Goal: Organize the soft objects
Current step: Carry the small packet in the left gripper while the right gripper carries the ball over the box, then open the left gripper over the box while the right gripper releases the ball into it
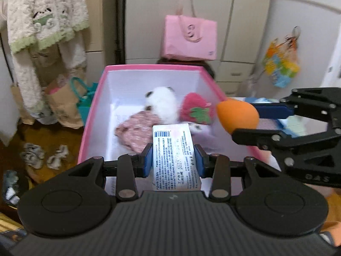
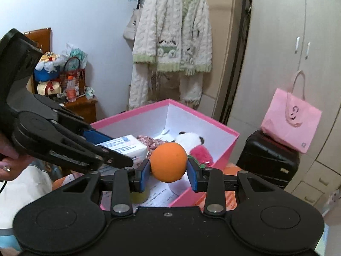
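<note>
Both tools gripping — left tool (image 1: 173,159) tissue pack (image 1: 173,149), right tool (image 2: 168,173) orange sponge (image 2: 168,162) — over pink box (image 1: 93,106).

Both grippers are made of matte black plastic. The left gripper (image 1: 173,160) and the right gripper (image 2: 168,176) each have blue pads on the fingers (image 2: 143,176), silver round screws at the linkage joints, and two round discs on a ribbed base. One hand (image 2: 6,162) wears a ring.

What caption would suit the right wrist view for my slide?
Right gripper clamps an orange egg-shaped sponge above the pink cardboard box, beside the left gripper holding a white labelled packet.
</note>
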Motion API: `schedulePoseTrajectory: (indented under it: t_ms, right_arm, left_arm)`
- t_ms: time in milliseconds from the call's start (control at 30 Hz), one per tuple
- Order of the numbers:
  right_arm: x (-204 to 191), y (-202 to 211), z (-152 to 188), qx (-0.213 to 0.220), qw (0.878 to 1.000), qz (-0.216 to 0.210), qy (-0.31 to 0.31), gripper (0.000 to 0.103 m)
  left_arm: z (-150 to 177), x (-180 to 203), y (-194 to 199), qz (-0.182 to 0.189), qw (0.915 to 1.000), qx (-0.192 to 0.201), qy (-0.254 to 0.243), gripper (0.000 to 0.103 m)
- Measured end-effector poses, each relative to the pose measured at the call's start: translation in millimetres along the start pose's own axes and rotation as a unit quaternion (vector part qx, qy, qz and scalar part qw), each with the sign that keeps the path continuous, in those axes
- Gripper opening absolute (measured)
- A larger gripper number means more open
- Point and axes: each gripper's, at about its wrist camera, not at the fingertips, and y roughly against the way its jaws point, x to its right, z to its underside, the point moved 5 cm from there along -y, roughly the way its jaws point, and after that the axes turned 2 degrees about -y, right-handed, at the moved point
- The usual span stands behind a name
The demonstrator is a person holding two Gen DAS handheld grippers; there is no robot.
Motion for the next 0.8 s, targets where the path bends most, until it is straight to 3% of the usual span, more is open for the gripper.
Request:
schedulePoseTrajectory:
  t_ms: [100, 233, 400, 733, 800]
  right_arm:
    - [0, -19, 1, -0.027, 1.0, -0.011, 0.005, 0.042]
    - [1, -41, 3, -0.057, 0.998, -0.019, 0.014, 0.042]
    - [-6, -60, 4, -0.083, 0.996, -0.023, 0.038, 0.042]
    - [-6, -83, 6, -0.111, 0.992, -0.024, 0.047, 0.045]
    - [-7, -81, 6, -0.109, 0.993, -0.025, 0.047, 0.054]
  left_arm:
    - [-2, -7, -14, -0.017, 0.9997, -0.01, -0.016, 0.039]
    - [0, -13, -28, -0.005, 0.999, -0.041, -0.018, 0.039]
    - [3, -16, -35, -0.028, 0.9979, -0.048, -0.034, 0.04]
    - [0, -15, -25, -0.018, 0.9991, -0.032, -0.02, 0.056]
    - [0, -16, -19, -0.024, 0.9993, -0.027, -0.014, 0.06]
